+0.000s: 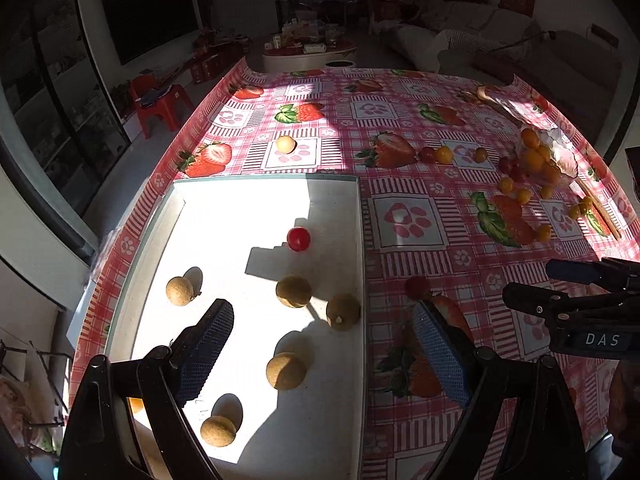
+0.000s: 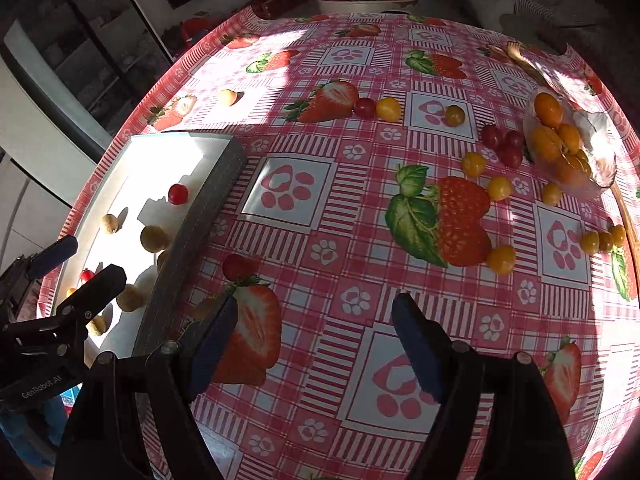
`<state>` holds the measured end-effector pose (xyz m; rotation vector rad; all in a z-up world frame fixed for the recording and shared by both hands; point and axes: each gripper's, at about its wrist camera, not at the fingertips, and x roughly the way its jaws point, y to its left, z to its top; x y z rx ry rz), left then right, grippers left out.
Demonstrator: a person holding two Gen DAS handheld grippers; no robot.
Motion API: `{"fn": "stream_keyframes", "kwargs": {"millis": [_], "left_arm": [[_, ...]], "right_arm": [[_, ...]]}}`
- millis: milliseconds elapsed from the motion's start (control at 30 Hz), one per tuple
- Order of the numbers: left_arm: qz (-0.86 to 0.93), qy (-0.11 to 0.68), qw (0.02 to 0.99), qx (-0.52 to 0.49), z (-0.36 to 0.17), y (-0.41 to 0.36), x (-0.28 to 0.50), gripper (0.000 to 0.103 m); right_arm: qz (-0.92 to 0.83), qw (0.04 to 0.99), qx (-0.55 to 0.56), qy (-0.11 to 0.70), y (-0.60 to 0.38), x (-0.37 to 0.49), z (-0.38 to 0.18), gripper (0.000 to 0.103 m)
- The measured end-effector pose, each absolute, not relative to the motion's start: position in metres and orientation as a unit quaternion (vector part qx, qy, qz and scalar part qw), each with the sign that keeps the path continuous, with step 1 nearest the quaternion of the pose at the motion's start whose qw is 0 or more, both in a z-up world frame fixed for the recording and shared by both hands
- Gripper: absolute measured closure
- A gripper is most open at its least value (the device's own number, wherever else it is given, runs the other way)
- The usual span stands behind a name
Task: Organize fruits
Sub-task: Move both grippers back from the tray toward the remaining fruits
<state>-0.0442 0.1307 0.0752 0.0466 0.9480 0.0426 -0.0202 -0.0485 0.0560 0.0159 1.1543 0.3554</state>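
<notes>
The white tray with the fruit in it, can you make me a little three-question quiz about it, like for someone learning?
1. True or false: the shallow white rectangular tray holds only round brown fruits.
2. Which is right? A: both grippers are clamped on fruit. B: the left gripper and the right gripper are both open with nothing between their fingers.
3. Fill the gap: the small yellow-orange round fruits lie loose on the ____-patterned pink checked tablecloth.

Key
1. False: a small red round fruit lies there too.
2. B
3. strawberry
</notes>
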Motion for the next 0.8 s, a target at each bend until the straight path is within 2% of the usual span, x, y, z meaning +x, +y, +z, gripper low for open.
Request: {"fn": "stream_keyframes", "kwargs": {"millis": [800], "left_arm": [[-0.062,0.475,0.876,0.060,0.055,0.002,-0.014,0.011]], "right_arm": [[0.017,0.844,0.080,0.529,-0.224,-0.027,0.040,0.021]]}}
